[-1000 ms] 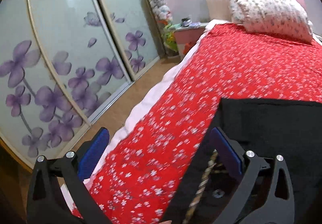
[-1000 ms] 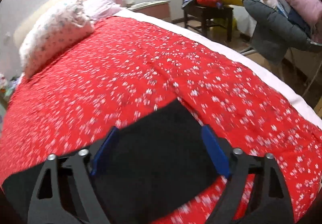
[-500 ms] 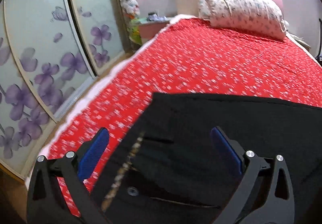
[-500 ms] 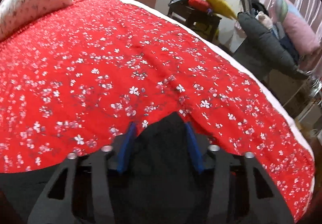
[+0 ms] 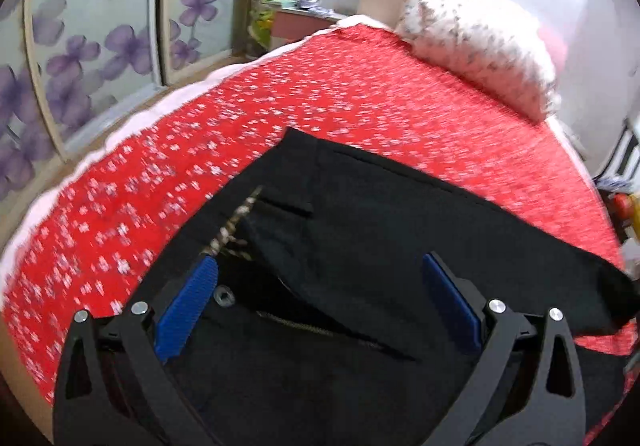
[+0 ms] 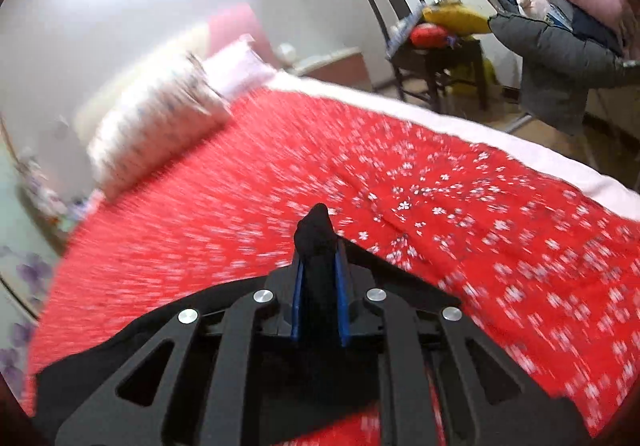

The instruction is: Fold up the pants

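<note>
Black pants (image 5: 360, 230) lie spread across a red flowered bedspread (image 5: 328, 101). Their waist end, with a button, an open zip and a patterned drawstring (image 5: 232, 226), sits under my left gripper (image 5: 320, 286), which hangs open above the cloth with nothing pinched. In the right wrist view, my right gripper (image 6: 318, 266) is shut on a bunched fold of the pants (image 6: 316, 230), and the cloth pokes out past the blue pads (image 6: 297, 298), lifted off the bedspread (image 6: 440, 205).
A flowered pillow (image 5: 476, 45) lies at the head of the bed. Sliding wardrobe doors (image 5: 92, 37) with purple flowers line the left side. A dark chair (image 6: 420, 45) piled with things and a rack of coats (image 6: 560, 57) stand beyond the bed's right edge.
My right gripper closed from wide open onto the pants' edge and lifted the cloth. My left gripper swung from the bed's edge to over the waist, still open.
</note>
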A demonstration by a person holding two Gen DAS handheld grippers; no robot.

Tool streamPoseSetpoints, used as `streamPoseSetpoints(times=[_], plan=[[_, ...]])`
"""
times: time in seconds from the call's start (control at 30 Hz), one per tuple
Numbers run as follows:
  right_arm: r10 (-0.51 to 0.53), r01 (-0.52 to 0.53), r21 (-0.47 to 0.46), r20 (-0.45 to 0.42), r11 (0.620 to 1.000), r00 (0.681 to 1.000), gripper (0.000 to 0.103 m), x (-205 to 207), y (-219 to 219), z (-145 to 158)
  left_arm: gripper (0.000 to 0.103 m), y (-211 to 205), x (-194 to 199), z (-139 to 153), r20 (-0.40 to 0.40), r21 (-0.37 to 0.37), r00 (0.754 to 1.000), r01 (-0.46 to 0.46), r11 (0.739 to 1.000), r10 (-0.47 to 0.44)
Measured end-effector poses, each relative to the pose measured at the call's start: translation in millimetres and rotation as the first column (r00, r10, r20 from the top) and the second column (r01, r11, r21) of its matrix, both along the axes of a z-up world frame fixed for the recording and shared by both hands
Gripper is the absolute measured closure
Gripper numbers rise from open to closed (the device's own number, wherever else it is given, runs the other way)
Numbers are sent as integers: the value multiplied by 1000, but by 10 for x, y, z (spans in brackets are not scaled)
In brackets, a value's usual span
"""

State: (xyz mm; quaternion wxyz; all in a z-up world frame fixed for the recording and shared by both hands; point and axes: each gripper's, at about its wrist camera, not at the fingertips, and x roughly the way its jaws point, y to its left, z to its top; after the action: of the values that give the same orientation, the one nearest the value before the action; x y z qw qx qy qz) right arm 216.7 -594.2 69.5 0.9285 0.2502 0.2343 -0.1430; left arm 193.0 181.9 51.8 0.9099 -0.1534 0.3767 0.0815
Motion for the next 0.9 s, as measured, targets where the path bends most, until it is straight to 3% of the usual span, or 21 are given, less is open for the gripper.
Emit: streamPoseSetpoints(times=[0.13, 0.27, 0.37, 0.5, 0.6, 0.77, 0.9], plan=[[41, -47, 59, 112, 997, 993, 89, -774, 117, 114, 2, -59, -230, 68, 6, -80, 997, 79, 994, -79], [12, -51, 201, 191, 978, 982, 89, -1581, 164, -92, 2, -150, -470, 131, 23, -129, 988, 154, 980, -152], [-61, -4, 347, 178, 938, 982, 89, -2034, 190, -473, 2, -201, -595, 129, 41, -181, 985, 172, 968, -168], [-112, 55, 456, 101, 888, 989, 89, -2239, 297, -859, 2, -398, -664, 172, 41, -134, 978, 209, 969, -205], [-96, 41, 449, 100, 893, 990, 89, -2285, 316, -809, 2, -589, -586, 203, 41, -125, 973, 232, 965, -228], [-65, 32, 356, 81, 934, 995, 89, -2232, 411, -720, 2, -899, -92, 152, 20, -227, 969, 244, 943, -246], [-57, 26, 349, 78, 937, 995, 89, -2228, 392, -764, 3, -1179, 434, 132, 1, -168, 961, 273, 947, -277]])
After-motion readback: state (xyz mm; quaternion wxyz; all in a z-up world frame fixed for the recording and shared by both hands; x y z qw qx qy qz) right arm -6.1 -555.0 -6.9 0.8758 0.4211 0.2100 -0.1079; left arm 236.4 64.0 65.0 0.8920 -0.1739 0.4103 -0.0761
